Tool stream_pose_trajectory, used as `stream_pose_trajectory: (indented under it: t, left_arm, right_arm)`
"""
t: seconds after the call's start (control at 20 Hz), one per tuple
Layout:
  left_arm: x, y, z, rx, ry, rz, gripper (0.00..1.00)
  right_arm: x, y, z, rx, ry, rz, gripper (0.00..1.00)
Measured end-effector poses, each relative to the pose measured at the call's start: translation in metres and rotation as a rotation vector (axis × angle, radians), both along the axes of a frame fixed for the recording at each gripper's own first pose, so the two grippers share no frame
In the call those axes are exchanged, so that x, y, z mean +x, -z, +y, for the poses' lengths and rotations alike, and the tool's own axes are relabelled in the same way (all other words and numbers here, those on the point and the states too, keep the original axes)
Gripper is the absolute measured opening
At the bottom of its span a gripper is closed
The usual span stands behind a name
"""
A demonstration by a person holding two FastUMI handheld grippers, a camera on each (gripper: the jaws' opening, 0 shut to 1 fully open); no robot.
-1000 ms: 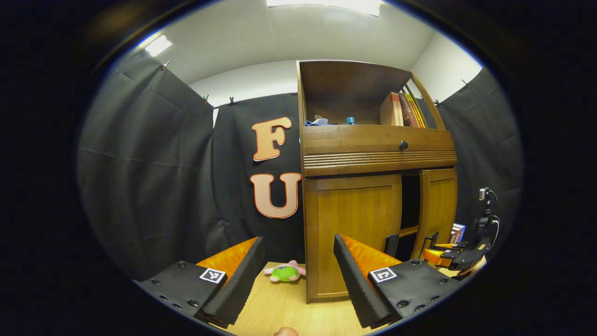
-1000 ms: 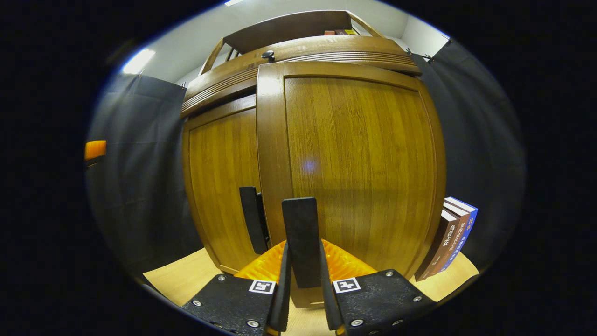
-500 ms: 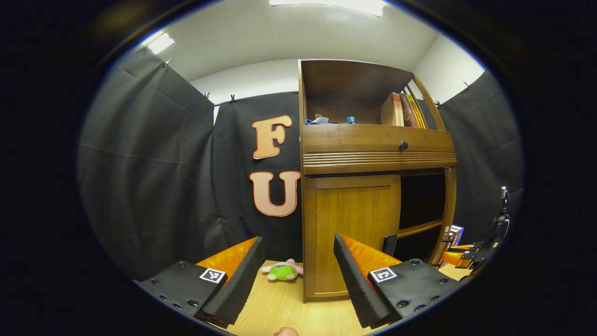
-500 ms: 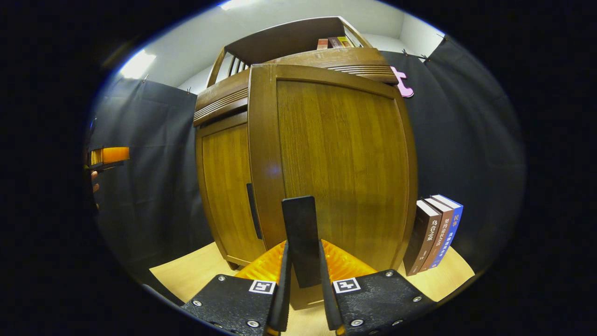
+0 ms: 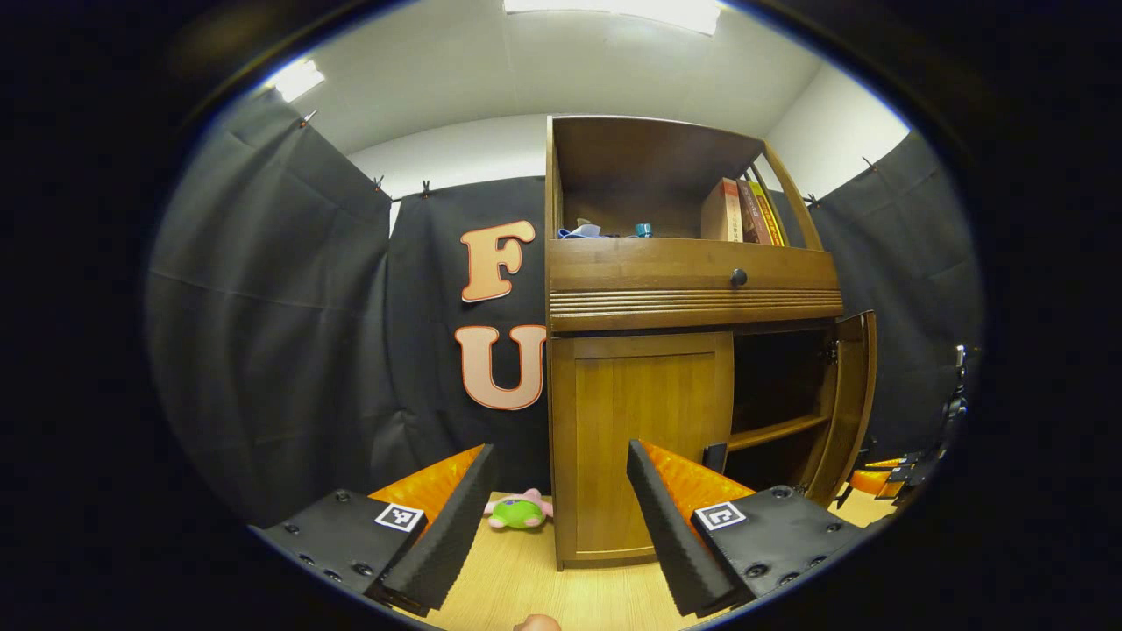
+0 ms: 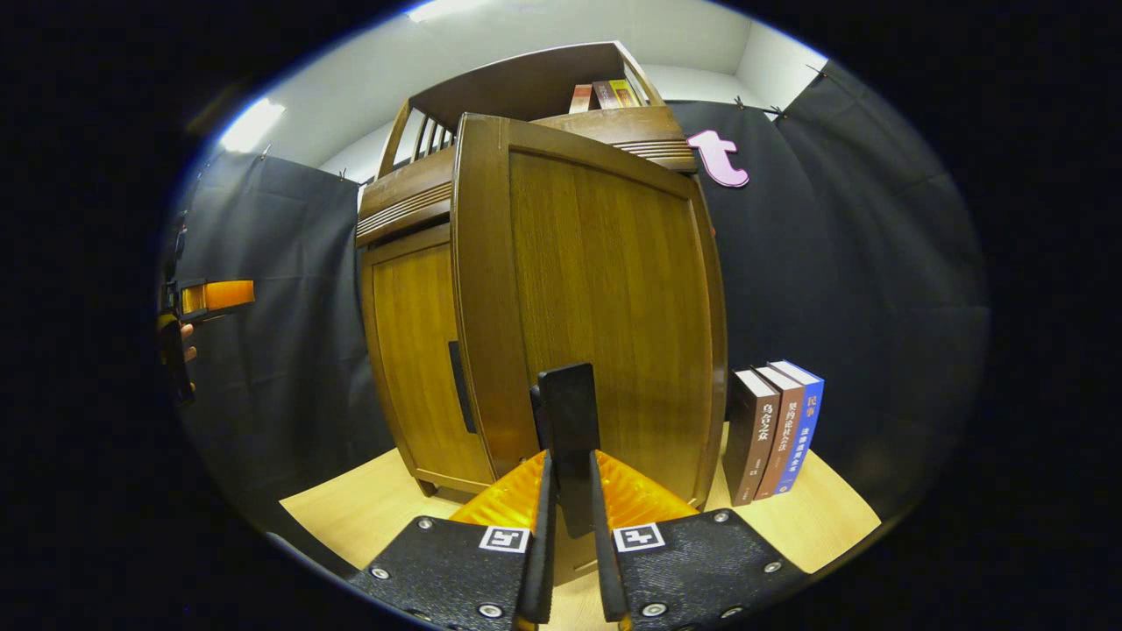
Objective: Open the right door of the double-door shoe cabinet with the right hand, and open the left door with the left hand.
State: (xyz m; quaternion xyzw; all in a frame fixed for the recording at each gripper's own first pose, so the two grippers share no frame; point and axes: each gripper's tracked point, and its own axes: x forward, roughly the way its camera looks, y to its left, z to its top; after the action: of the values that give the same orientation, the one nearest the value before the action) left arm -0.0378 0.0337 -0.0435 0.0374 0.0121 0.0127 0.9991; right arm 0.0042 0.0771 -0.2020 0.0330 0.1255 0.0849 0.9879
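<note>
The right gripper is pinching the handle of the right door, which is standing wide open from the shoe cabinet on the table. The left gripper is hovering with its fingers spread, apart from the closed left door

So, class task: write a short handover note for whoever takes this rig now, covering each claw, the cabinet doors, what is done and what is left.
Right claw: shut on the flat black handle of the brown wooden right door, which is swung wide open.
Left claw: open, holding nothing, facing the brown wooden left door, apart from it.
Done: right door open, dark shelf inside visible.
Left: release the right handle; grip the left door's dark handle with the left claw and pull it open.
</note>
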Motion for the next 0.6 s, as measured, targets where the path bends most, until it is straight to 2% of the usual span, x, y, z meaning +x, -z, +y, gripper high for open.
stream_pose_trajectory:
  t: [0.05, 0.25, 0.3, 0.35, 0.4, 0.6]
  left_arm:
    - [-0.001, 0.0, -0.002, -0.003, 0.006, 0.001, 0.95]
    - [-0.003, 0.002, -0.009, -0.001, 0.021, 0.005, 0.95]
    - [-0.003, 0.001, -0.011, -0.001, 0.024, 0.005, 0.95]
    - [-0.004, 0.001, -0.012, -0.001, 0.027, 0.005, 0.95]
    - [-0.004, 0.0, -0.013, 0.0, 0.026, 0.004, 0.95]
    - [-0.004, 0.0, -0.026, 0.017, 0.04, 0.004, 0.95]
  right_arm:
    - [-0.002, -0.001, -0.004, 0.002, 0.01, 0.001, 0.2]
    - [-0.01, -0.003, -0.021, -0.027, 0.056, 0.0, 0.14]
    - [-0.013, -0.002, -0.027, -0.037, 0.07, 0.0, 0.23]
    - [-0.014, -0.002, -0.032, -0.045, 0.081, -0.003, 0.22]
    - [-0.015, -0.002, -0.036, -0.048, 0.093, -0.003, 0.12]
    - [-0.023, -0.003, -0.046, -0.039, 0.127, 0.002, 0.1]
